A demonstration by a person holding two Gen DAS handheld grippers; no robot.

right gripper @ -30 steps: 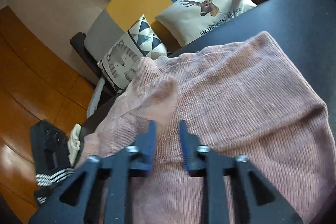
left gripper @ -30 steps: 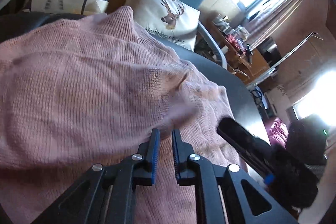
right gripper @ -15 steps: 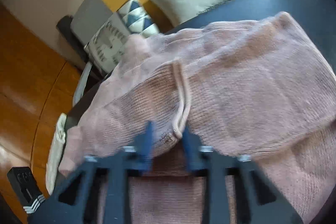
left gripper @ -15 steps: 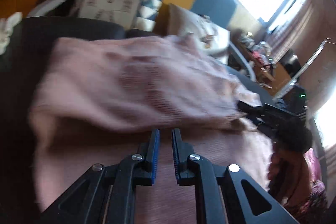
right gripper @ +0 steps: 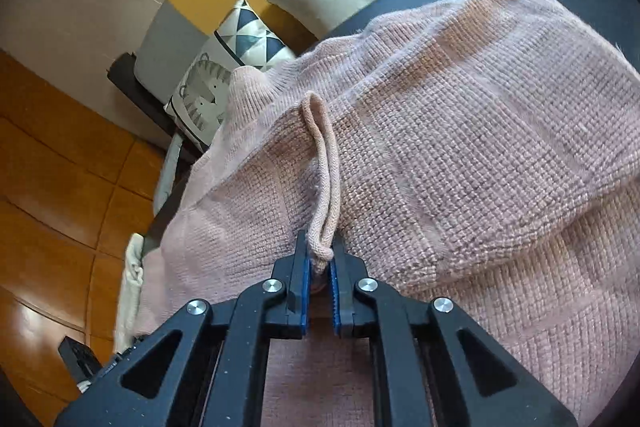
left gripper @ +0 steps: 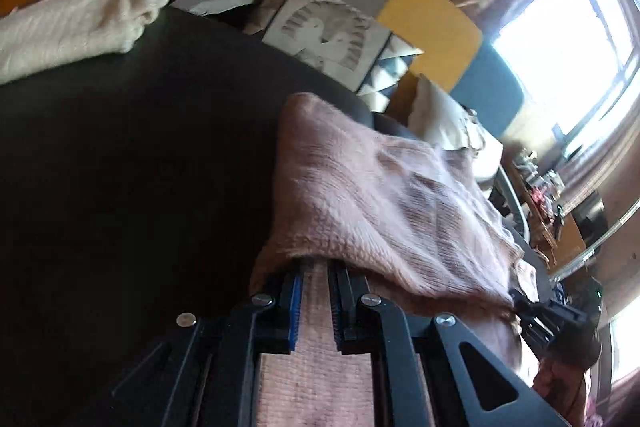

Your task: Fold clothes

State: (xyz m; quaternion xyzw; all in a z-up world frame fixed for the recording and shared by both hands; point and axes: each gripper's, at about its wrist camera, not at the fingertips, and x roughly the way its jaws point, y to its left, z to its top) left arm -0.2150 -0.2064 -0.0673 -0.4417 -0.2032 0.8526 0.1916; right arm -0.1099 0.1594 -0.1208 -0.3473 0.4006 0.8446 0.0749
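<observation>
Pink knitted sweater (right gripper: 460, 131) lay spread on the dark bench (left gripper: 120, 167), ahead of both pairs of tongs and partly doubled over itself. Within the preceding second the right tongs (right gripper: 320, 261) had just been closing, and now stood narrow, pinching a rolled edge of the knit (right gripper: 326, 167) that rose from between the pads. Half a second earlier that edge sat just ahead of the pads, not yet visibly nipped. The left tongs (left gripper: 314, 275) stood narrow throughout, their tips tucked under the near lip of the folded layer; a strip of knit showed between the fingers, so a grip seemed likely. In that view the folded layer had shifted from straight ahead toward the right of the tongs, baring dark bench to their left. Judged from this, one fold was already laid and both tongs were placed to carry the next.

Tips of the left tongs were hidden under the fabric, and the sweater there was blurred. Which part of the garment the rolled edge belonged to could not be told. A cream garment (left gripper: 68, 27) lay well apart, beyond and left of the left tongs, cut off by the frame.
</observation>
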